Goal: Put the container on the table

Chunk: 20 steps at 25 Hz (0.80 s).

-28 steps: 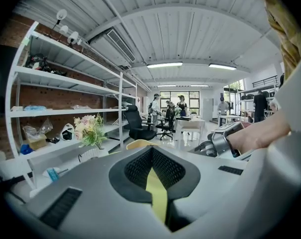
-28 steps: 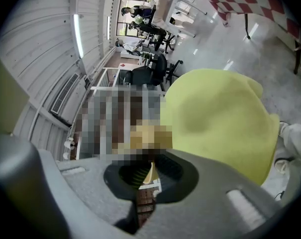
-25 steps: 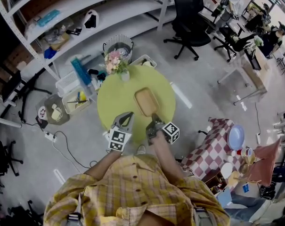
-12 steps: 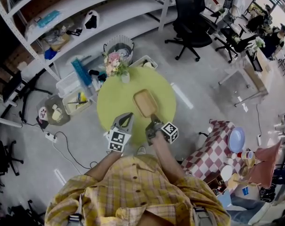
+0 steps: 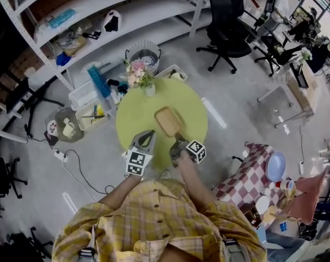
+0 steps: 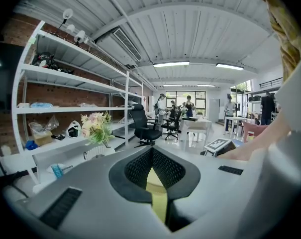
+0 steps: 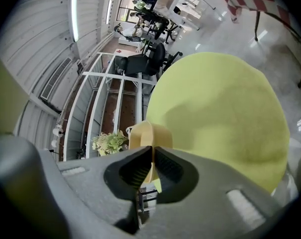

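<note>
A single round yellow-green table (image 5: 154, 100) stands on the grey floor, and everything below is placed from it. One container (image 5: 168, 120), a shallow tan rectangular tray, lies over the middle of the table, a little toward the person's side. From the head view I cannot tell whether it rests on the top or hangs just above it.

There are two grippers, both at the near edge of the table. The right gripper (image 5: 178, 139) reaches in over the table, and its fingers are closed on the near rim of the container. In the right gripper view the tan wall (image 7: 149, 136) is pinched between the two dark pads, with the table top (image 7: 220, 108) spread out beyond. The left gripper (image 5: 148, 134) sits beside it over the near edge of the table, apart from the container. Its two fingers (image 6: 135, 169) are pressed together at the tips with nothing held between them.

One bunch of pink and white flowers (image 5: 136, 71) stands at the far edge of the table. One black office chair (image 5: 230, 26) stands on the floor well beyond the table.
</note>
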### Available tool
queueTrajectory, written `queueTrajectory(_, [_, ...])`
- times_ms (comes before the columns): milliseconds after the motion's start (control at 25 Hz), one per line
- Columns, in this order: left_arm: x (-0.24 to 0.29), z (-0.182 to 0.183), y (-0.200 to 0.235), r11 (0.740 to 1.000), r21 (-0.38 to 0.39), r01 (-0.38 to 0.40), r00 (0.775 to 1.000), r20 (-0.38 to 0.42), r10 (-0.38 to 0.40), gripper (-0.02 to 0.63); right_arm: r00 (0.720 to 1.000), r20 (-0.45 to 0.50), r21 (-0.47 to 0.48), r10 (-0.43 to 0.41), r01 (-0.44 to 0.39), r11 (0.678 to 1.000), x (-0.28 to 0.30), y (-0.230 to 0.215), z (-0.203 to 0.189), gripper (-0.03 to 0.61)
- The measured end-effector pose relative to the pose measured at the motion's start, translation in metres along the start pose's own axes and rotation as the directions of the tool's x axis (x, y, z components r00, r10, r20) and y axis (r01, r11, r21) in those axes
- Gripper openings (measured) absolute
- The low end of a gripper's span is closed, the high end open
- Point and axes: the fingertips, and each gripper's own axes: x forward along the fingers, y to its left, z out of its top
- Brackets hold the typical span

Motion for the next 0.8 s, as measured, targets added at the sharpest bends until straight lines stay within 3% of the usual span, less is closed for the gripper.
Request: queueTrajectory(800, [0.000,-0.004,0.007,1.000,0.000,-0.009,1.000,-0.011,0.009,0.008,0.998,-0.047,-0.008,-0.046,0.045,0.999,0.033,-0.017,-0.007,0.018])
